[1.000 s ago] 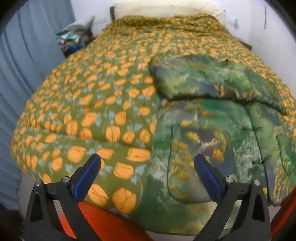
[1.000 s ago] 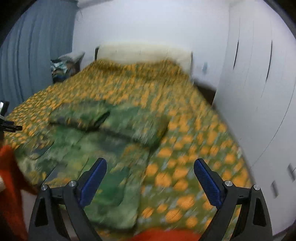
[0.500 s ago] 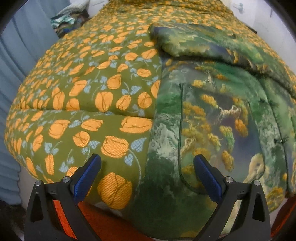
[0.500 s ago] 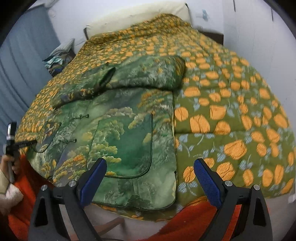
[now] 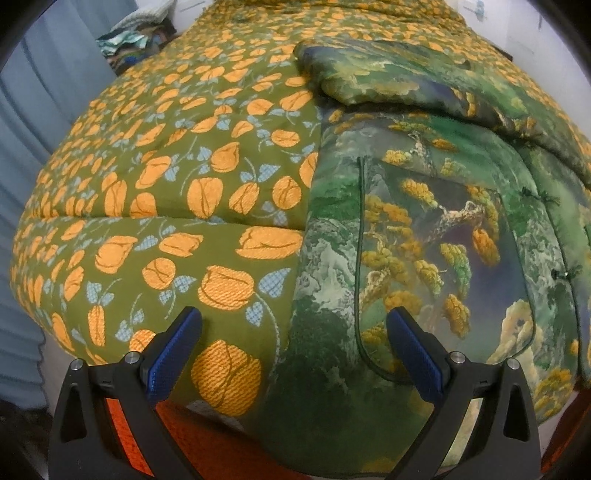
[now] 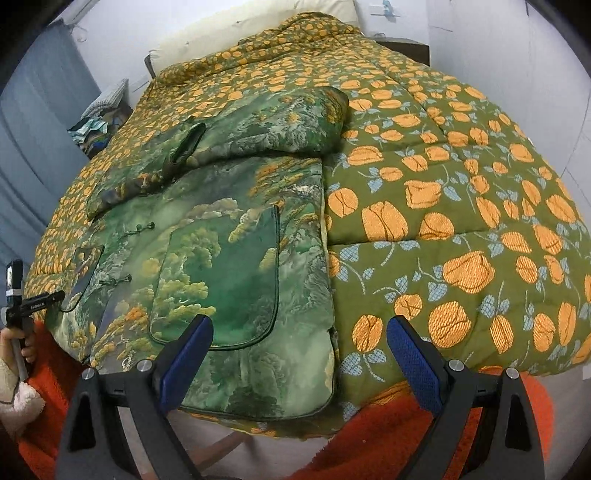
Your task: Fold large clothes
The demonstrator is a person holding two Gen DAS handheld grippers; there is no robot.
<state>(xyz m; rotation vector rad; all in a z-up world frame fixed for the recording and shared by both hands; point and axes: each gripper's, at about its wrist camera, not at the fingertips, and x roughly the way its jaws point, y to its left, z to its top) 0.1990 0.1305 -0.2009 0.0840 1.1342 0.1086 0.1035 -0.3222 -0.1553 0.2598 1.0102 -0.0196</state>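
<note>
A green padded jacket (image 5: 424, 229) (image 6: 229, 236) with a landscape print lies flat on the bed, hem at the near edge. Its sleeves (image 6: 266, 129) are folded across the upper part. My left gripper (image 5: 293, 334) is open, its fingers straddling the jacket's bottom left corner. My right gripper (image 6: 299, 341) is also open, just above the jacket's bottom right corner. Neither holds anything. In the right wrist view the left gripper (image 6: 33, 301) shows at the far left, held by a hand (image 6: 16, 339).
A quilt (image 5: 184, 155) (image 6: 461, 206) of olive cloth with orange flowers covers the bed. Red fabric (image 6: 388, 439) hangs below the bed's near edge. A pile of clothes (image 5: 136, 35) sits at the far left beside a blue curtain (image 5: 33, 96). White wardrobe doors (image 6: 524, 48) stand on the right.
Both grippers have come down and closer to the jacket's near hem, each over one bottom corner. Both stay open.
</note>
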